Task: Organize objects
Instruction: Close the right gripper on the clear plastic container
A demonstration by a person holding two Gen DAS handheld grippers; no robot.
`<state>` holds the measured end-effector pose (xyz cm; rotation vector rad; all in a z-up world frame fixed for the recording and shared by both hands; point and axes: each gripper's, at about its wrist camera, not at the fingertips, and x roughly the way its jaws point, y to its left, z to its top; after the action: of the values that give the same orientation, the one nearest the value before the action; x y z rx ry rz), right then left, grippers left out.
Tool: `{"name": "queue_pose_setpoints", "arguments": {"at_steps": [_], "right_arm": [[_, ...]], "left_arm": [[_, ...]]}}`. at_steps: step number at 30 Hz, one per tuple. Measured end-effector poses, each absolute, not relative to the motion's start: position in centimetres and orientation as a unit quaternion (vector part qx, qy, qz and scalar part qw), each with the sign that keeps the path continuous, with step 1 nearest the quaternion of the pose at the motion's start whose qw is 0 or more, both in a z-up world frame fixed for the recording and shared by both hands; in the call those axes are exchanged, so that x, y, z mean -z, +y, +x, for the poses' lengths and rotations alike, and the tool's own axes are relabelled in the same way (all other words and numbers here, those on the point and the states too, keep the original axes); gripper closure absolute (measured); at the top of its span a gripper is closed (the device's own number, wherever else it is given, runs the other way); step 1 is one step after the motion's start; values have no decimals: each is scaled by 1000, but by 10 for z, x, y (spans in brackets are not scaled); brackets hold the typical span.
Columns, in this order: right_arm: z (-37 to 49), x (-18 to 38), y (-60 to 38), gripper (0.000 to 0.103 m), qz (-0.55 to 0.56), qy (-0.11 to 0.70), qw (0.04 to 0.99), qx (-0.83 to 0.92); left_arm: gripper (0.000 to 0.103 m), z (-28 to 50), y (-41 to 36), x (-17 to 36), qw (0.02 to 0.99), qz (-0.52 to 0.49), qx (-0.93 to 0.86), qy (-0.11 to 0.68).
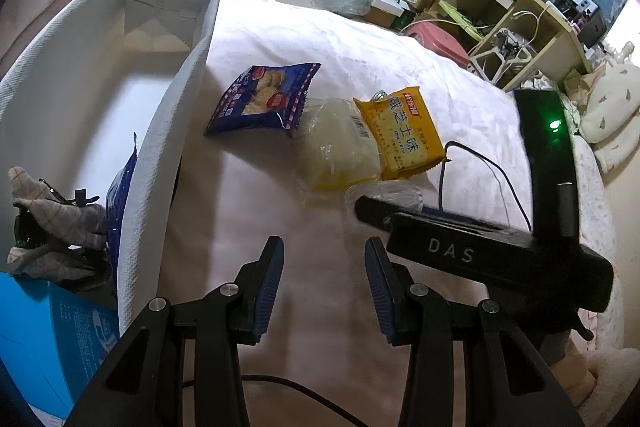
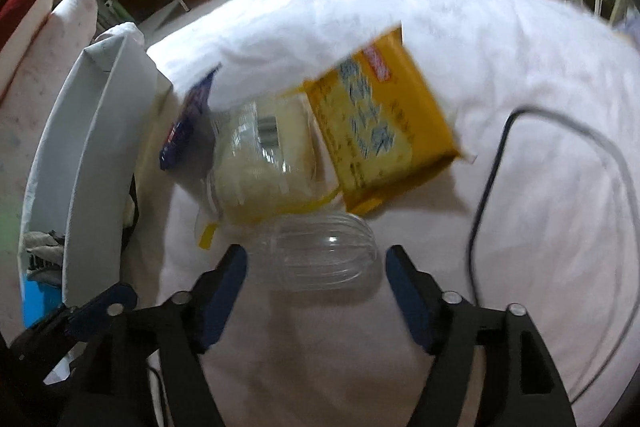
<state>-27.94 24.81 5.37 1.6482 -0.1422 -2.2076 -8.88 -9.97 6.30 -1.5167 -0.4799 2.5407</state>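
Observation:
On the white sheet lie a blue snack packet (image 1: 264,99), a clear bag of pale bread (image 1: 336,143), a yellow cracker packet (image 1: 404,135) and a clear plastic cup (image 2: 324,255) on its side. My right gripper (image 2: 316,263) is open, its fingers either side of the cup and apart from it. It also shows in the left wrist view (image 1: 460,247) as a black body over the cup (image 1: 384,195). My left gripper (image 1: 324,267) is open and empty above bare sheet, short of the packets.
A white fabric bin (image 1: 160,155) stands at the left, holding a blue packet (image 1: 120,203), a checked cloth (image 1: 52,219) and a blue box (image 1: 52,339). A black cable (image 2: 484,187) loops at the right. Shelves, pink stools and clutter lie beyond the bed.

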Motion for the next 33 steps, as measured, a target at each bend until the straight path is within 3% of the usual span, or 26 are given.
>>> {"name": "queue_pose_setpoints", "arguments": {"at_steps": [9,13,16,33], "right_arm": [[-276,-49,250,29,602,-75,198,770],[-274,-51,256,42,605,-99,213,760],[-276,-51,258,44,614,-116,215,750],[-304,-90,329,45,570,-282,196,746]], "left_arm": [[62,-90,-100,-61,71,-508,-843,-159],[62,-90,-99,-61,70,-509,-844,-156],[62,-90,-99,-60,70,-510,-843,-156],[62,-91,-85,-79,113,-464,-864,-159]]}}
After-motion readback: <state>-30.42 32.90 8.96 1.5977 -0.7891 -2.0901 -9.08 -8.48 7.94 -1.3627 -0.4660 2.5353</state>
